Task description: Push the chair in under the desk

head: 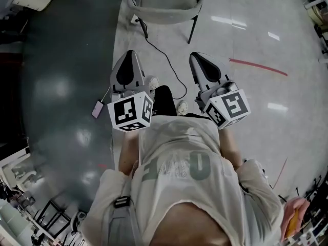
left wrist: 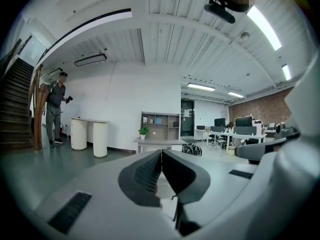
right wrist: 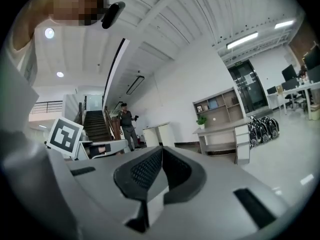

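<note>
Two tools are held side by side in front of the person's torso in the head view, both pointing forward and away from the body.

Left tool (head: 130, 54): in the left gripper view the ribbed dark pads (left wrist: 147, 174) are pressed together along their whole length. Nothing is pinched between them and nothing is touched.

Right tool (head: 197, 57): in the right gripper view the pads (right wrist: 145, 171) are likewise closed flat against each other. Nothing is held and nothing is touched.

The marker cube (right wrist: 65, 136) of the left tool is seen at the left of the right gripper view.

Chair (head: 166, 4): it stands on the light grey floor (head: 256, 40) at the top of the head view, ahead of the tools and well apart from both. Its upper part is cut off by the frame edge. A black cable (head: 164, 60) is seen running from beside the chair across the floor towards the person's shoes (head: 154, 82).

Background, both gripper views: a grey surface (left wrist: 160, 143) carrying a potted plant (left wrist: 143, 132) is noted far across the room. A standing person (left wrist: 56, 109) is recorded near a staircase (left wrist: 17, 109).
</note>
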Motion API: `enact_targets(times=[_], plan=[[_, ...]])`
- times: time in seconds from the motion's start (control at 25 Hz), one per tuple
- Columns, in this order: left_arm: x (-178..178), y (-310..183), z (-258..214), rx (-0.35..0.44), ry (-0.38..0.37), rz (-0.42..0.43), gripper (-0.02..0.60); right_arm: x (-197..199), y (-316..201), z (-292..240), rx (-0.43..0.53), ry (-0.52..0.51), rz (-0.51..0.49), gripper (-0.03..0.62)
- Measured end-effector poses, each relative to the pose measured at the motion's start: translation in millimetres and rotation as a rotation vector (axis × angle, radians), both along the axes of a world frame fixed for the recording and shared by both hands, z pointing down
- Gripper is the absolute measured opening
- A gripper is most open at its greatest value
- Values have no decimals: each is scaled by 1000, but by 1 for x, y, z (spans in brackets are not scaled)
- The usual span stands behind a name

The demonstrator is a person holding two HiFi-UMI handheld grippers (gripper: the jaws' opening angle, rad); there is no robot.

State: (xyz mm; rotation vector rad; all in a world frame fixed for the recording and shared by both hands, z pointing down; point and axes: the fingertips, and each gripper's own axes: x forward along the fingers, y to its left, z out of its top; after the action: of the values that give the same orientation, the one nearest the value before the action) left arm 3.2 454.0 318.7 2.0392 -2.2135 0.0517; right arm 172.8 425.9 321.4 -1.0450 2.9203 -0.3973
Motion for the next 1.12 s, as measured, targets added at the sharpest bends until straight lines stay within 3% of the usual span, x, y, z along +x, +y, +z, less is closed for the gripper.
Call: enact_targets(times=[0.28,0.44,0.84,1.12], plan=[[-6,-54,15,7,-6,61,15,1,-48,24,-26,50,69,17],[-19,-102,20,19,6,107,15,-14,-87,31,9,140,91,17],[-94,-246,21,9,-1,203,15,-90,-229,27,0,179,169,17],[-129,-317,22,37,-16,230,15,-125,-290,35,12,224,190,17]])
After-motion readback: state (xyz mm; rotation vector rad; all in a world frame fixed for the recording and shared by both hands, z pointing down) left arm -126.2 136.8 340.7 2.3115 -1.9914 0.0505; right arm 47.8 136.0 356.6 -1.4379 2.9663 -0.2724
